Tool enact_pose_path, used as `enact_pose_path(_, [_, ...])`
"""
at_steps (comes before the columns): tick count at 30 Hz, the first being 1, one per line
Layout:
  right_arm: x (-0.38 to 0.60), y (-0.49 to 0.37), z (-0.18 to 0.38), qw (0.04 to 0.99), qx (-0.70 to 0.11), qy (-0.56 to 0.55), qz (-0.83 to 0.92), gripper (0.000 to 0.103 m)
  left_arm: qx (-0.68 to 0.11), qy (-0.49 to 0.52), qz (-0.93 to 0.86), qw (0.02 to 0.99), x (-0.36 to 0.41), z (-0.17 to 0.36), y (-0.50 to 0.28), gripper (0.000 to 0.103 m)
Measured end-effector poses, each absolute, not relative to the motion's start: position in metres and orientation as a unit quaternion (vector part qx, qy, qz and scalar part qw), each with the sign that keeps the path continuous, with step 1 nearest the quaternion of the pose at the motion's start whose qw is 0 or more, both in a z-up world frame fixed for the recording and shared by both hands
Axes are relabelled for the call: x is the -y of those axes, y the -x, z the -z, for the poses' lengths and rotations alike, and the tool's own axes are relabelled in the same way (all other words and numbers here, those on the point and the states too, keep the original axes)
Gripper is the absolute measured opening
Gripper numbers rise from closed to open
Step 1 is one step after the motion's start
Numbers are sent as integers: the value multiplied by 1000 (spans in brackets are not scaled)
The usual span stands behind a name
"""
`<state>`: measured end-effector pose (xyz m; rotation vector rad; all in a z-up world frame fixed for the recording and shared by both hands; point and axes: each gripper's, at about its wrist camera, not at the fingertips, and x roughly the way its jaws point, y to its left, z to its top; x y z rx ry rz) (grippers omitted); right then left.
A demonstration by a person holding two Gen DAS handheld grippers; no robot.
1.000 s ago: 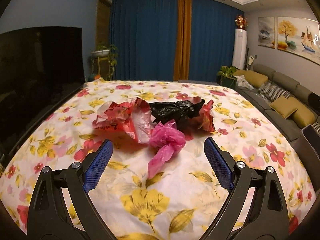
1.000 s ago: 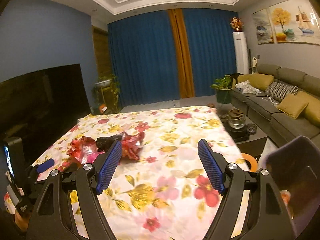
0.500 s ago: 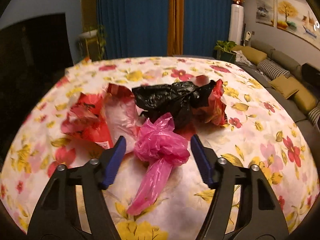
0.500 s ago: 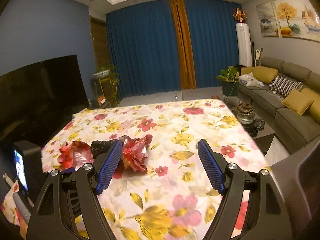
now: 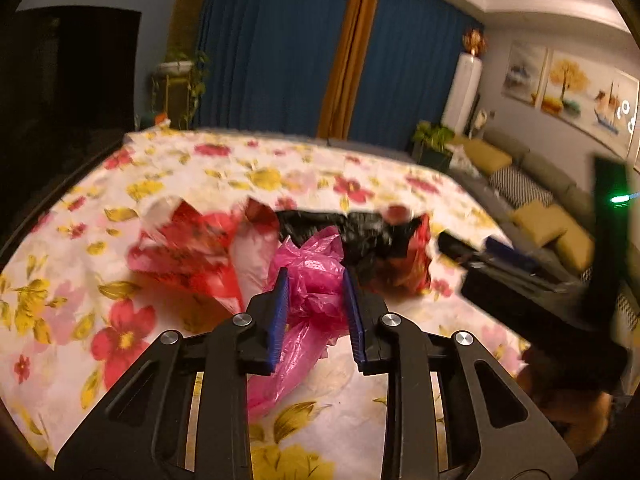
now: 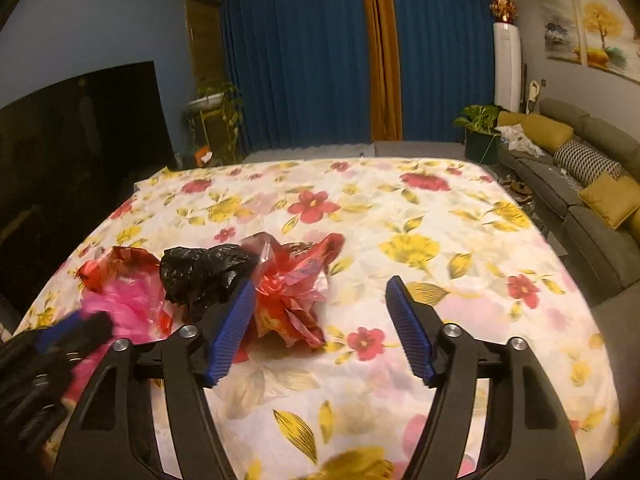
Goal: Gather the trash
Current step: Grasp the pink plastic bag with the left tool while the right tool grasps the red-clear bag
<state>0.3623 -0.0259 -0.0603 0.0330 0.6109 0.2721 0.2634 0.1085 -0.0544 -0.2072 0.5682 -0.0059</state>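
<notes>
On the floral tablecloth lies a heap of crumpled plastic bags. My left gripper is shut on the pink bag, whose tail hangs down between the fingers. Behind it lie a black bag, a red and white bag at the left and a red bag at the right. In the right wrist view my right gripper is open, just in front of the red bag, with the black bag and the pink bag to its left. The left gripper shows blurred at the lower left.
A dark TV screen stands along the table's left side. A grey sofa with yellow cushions runs along the right. Blue curtains close the far wall. The right gripper's body shows blurred at the right of the left wrist view.
My left gripper has moved forward and closed on the pink bag. My right gripper has moved in over the table toward the red bag and stays open.
</notes>
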Motion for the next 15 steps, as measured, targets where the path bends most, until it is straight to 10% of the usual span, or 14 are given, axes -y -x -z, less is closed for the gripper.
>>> enact_pose_path(15, [4,-398,79,926,-339,-33,-164,52,-276,121,3,954,-114,52,-262,26])
